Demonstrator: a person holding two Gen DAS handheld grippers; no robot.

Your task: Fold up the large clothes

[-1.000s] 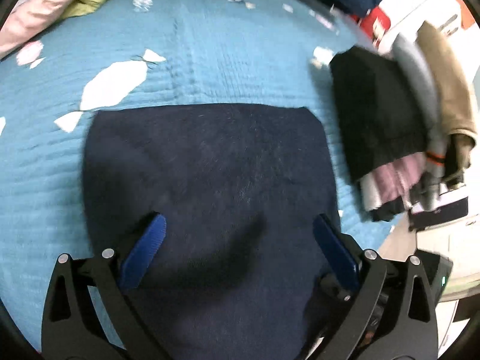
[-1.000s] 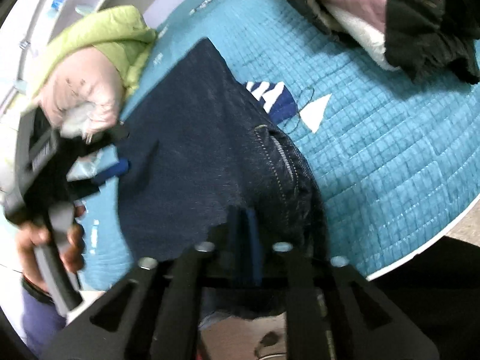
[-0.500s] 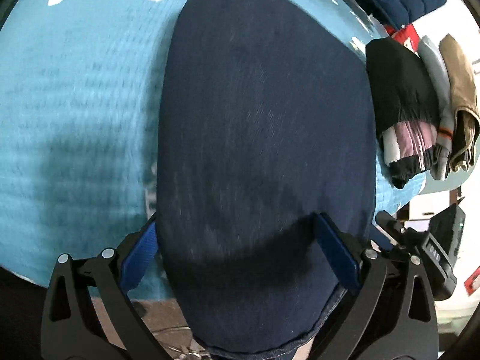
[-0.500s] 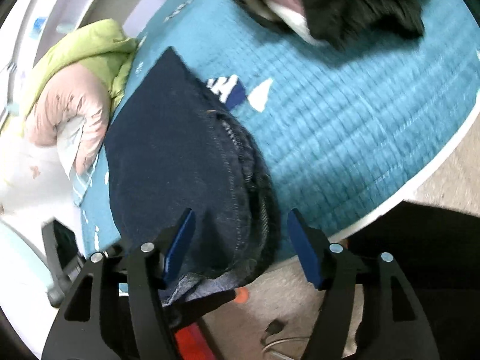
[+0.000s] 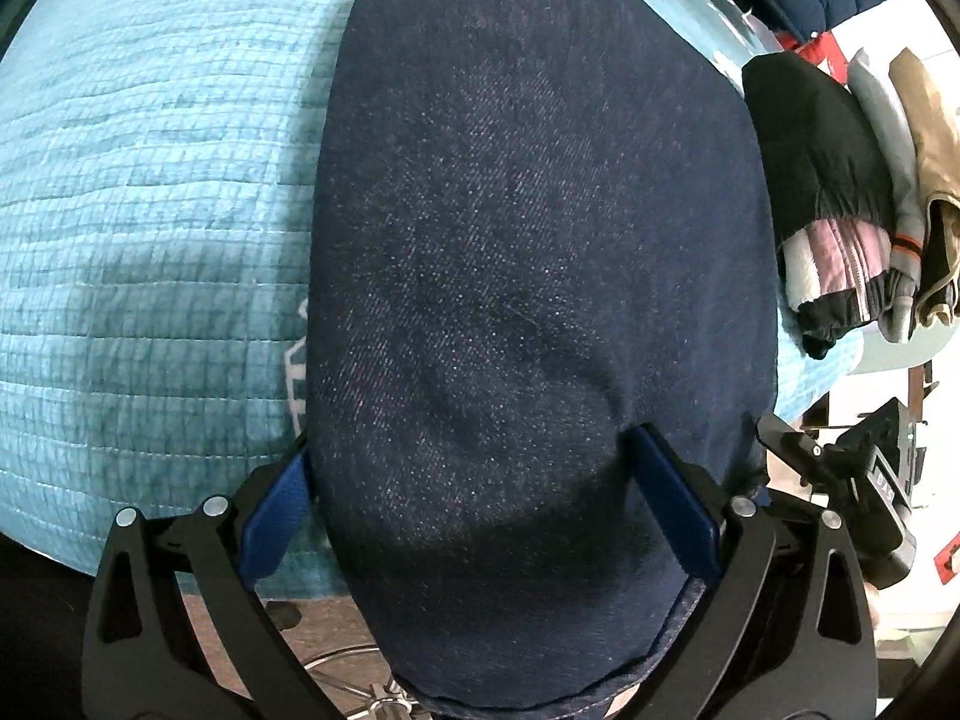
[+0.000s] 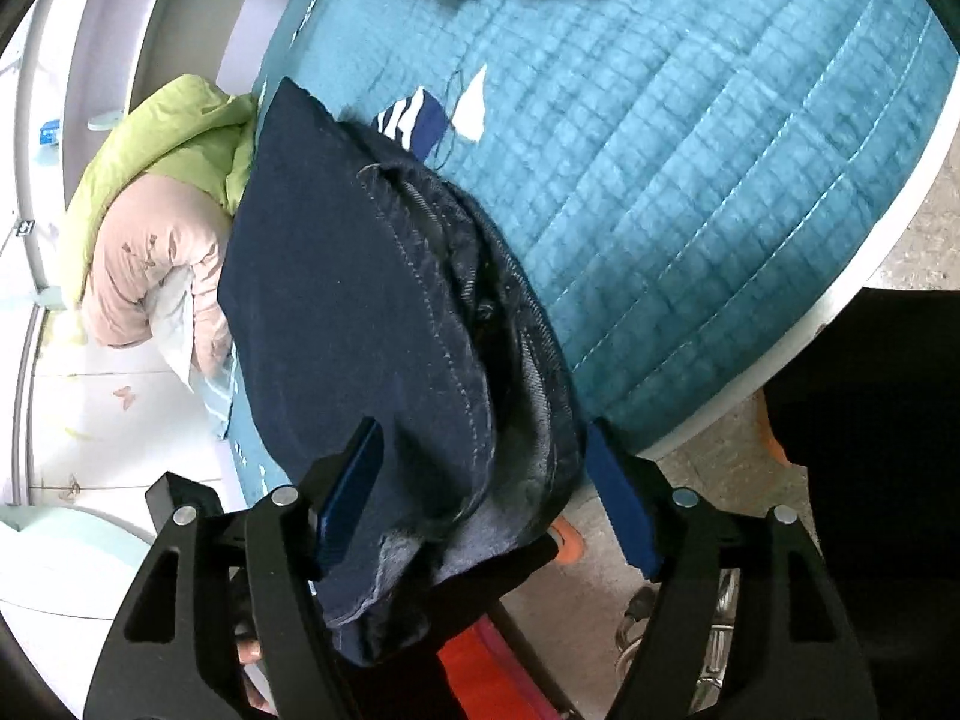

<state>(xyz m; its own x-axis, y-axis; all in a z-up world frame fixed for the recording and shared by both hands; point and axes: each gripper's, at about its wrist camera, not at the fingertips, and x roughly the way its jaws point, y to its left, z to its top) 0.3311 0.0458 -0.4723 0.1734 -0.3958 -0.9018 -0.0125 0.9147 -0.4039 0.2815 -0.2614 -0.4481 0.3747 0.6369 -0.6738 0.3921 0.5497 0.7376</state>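
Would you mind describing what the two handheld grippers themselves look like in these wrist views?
Both look alike. The left gripper and the right gripper each have two matte black plastic arms with triangular cut-outs and round silver screw heads at the pivots. Each arm ends in a flat, rectangular blue pad. No cables or markings show on either.

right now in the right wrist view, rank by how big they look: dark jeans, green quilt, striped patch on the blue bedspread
1. dark jeans, though nearest the camera, which inflates them
2. green quilt
3. striped patch
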